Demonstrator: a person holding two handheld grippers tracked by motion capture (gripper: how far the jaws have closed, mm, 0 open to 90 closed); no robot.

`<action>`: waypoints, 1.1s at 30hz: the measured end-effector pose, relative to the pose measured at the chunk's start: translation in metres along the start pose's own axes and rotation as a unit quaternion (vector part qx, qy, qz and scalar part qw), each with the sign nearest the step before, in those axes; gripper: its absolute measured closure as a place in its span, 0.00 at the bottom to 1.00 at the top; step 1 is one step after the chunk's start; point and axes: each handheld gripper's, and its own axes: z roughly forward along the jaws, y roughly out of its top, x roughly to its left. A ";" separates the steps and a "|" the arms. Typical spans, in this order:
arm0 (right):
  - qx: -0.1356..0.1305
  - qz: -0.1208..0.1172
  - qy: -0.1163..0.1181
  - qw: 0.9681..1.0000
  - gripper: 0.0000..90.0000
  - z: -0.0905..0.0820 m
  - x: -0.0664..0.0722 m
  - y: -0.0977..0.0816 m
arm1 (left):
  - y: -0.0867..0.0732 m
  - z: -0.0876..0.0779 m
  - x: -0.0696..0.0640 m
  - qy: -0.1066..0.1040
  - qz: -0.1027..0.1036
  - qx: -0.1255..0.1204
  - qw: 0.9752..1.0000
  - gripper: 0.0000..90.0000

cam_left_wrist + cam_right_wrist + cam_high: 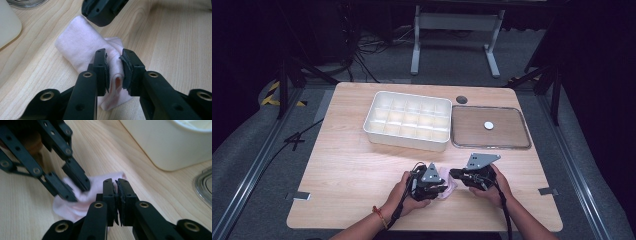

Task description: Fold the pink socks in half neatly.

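A pale pink folded cloth (pixel 450 187) lies on the wooden table near its front edge, between my two grippers. In the left gripper view the cloth (pixel 80 42) runs up and left, and my left gripper (pixel 113 56) is shut on a raised fold at its near end. My right gripper (pixel 115 182) has its jaws together with nothing seen between them, its tips just short of the cloth (pixel 96 182). It hangs over the cloth's far end in the left gripper view (pixel 102 12). The left gripper (pixel 75 191) pinches the cloth from the left in the right gripper view.
A white compartment box (pixel 407 120) stands at the middle back of the table (pixel 342 165). A clear flat lid (pixel 512 142) with a small white disc (pixel 488 125) lies to its right. A round cable hole (pixel 461 99) sits behind them. A person's hands hold both grippers.
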 end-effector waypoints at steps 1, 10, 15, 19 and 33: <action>0.000 0.000 0.000 1.000 0.95 0.000 0.000 0.000 | 0.000 0.000 0.000 0.000 0.000 0.000 1.000 0.82; -0.007 0.003 0.000 1.000 0.95 0.011 0.006 0.006 | 0.000 0.002 0.000 -0.004 -0.005 -0.002 1.000 0.82; 0.001 0.001 0.002 1.000 0.94 0.014 0.007 0.006 | 0.000 0.002 0.000 -0.004 -0.004 -0.001 1.000 0.82; 0.025 -0.008 -0.007 1.000 0.95 0.019 0.007 0.002 | 0.001 0.000 0.000 -0.010 0.000 -0.003 1.000 0.79; 0.039 -0.013 0.002 0.999 0.95 0.013 0.006 -0.007 | -0.002 -0.021 0.016 -0.015 -0.010 -0.059 0.998 0.79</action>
